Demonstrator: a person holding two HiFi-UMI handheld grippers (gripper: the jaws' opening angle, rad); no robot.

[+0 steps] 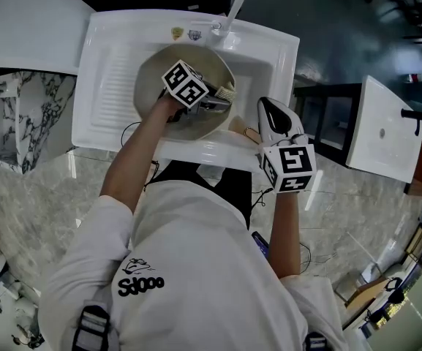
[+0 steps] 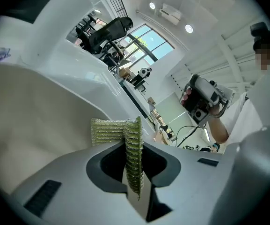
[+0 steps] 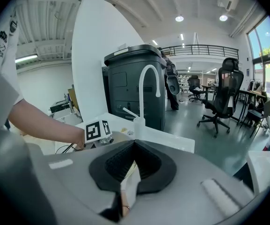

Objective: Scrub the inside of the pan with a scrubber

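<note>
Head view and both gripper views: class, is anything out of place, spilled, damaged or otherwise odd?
Nothing stands out. The pan sits in the sink, the left gripper pinches a folded but intact scrubber inside it, and the right gripper appears to hold the handle. No spill or damage shows.

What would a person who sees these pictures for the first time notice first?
First, the left tool reaching into the beige pan in the white sink, its jaws shut on a green scrubber. Next, the right tool beside the pan, at the sink's front edge.
</note>
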